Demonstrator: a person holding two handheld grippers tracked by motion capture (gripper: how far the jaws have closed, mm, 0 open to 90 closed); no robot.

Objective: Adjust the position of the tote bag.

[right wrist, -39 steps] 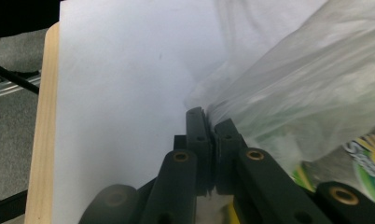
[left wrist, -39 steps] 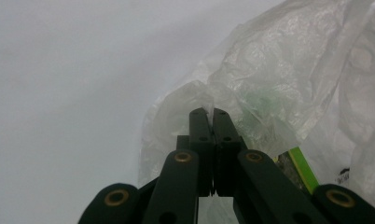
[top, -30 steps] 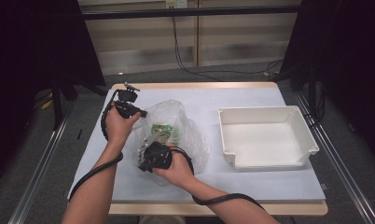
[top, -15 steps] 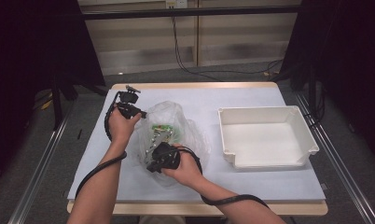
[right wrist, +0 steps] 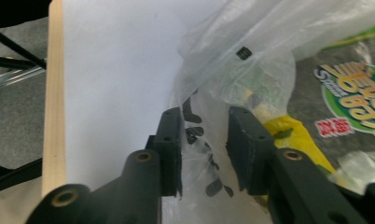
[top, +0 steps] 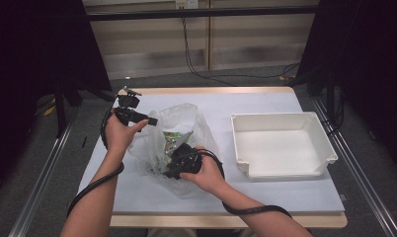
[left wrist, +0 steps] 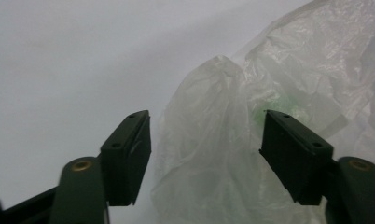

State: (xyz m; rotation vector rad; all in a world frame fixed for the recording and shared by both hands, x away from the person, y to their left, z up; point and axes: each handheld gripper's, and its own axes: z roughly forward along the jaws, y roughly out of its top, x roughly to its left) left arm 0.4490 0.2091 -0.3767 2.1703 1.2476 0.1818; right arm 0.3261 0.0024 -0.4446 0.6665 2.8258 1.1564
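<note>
A clear plastic bag lies crumpled on the white table, with snack packets inside, one green-labelled. My left gripper is at the bag's left upper edge; in the left gripper view it stands open with a raised fold of the bag between its jaws. My right gripper is low on the bag's near side. In the right gripper view it is open a little, with thin bag film in the gap, next to a yellow packet and a green-labelled packet.
A white empty tray stands on the right half of the table. The table's wooden front edge runs just below the person's forearms. Cables trail from both grippers over the table's near left part.
My right gripper has slid a little to the right and forward along the bag. The left gripper has dropped slightly toward the bag's edge.
</note>
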